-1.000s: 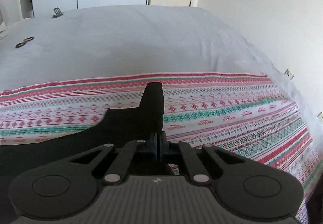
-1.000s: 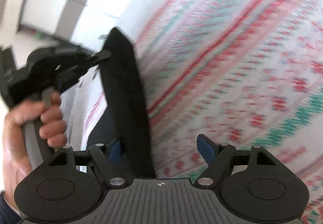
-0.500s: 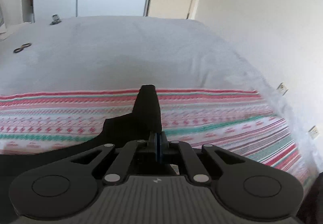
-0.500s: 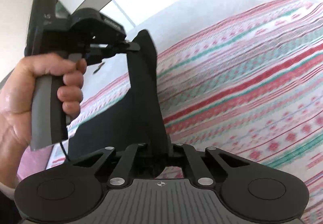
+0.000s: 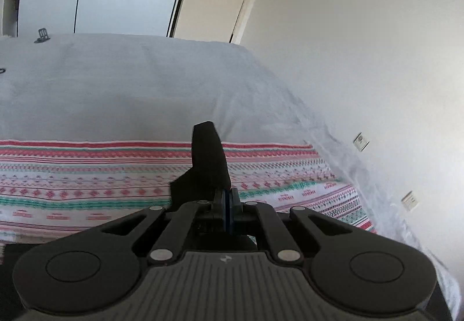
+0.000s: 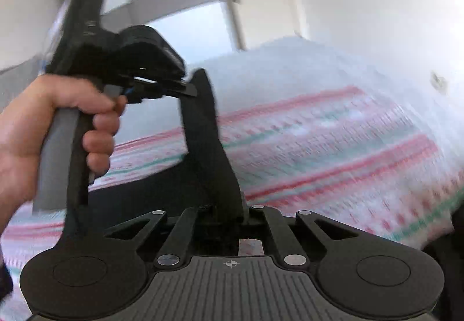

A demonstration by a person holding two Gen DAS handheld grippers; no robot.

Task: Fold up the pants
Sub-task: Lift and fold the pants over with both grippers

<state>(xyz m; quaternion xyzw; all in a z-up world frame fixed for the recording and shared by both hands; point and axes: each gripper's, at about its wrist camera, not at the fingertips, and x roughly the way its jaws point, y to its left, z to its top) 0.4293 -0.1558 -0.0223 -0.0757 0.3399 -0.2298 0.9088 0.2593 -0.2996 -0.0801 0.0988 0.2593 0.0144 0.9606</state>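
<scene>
Pants (image 6: 208, 147) hang stretched between both tongs above the bed's (image 5: 145, 83) striped near edge: left tongs (image 6: 190, 92) clamped on the far end, right tongs (image 6: 229, 209) clamped on the near end, long axis running between them.

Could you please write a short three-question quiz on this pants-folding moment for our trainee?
1. True or false: the right gripper stands open and empty.
2. What is the left gripper shut on: A) a towel, B) the black pants, C) nothing?
3. Fill in: beneath the pants lies a striped patterned ____.

Key: 1. False; it is shut on the pants. 2. B. 3. Blanket, spread over the white bed.
</scene>
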